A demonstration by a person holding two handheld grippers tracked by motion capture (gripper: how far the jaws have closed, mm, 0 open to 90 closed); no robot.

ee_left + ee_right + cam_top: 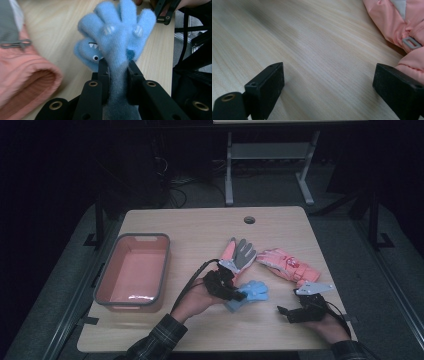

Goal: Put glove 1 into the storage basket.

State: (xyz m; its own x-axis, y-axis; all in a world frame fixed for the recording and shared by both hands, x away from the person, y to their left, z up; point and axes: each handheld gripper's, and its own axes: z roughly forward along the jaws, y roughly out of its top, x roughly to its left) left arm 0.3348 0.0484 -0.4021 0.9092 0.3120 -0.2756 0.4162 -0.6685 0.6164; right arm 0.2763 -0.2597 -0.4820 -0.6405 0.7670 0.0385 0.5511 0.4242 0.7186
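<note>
A small fuzzy blue glove (252,290) with little eyes and teeth lies near the table's front middle. My left gripper (239,295) is shut on the blue glove's cuff (117,80), and the glove's fingers stick out beyond the jaws. A pink and grey glove (237,254) lies palm up just behind it. A second pink glove (287,264) lies to the right. My right gripper (283,311) hovers open over bare wood at the front right, with the pink glove (404,30) beside its right jaw.
A salmon bin with a grey rim (114,251) stands empty at the table's left. A round cable hole (249,220) sits near the far edge. Beyond the table are dark floor and the legs of another desk (229,170).
</note>
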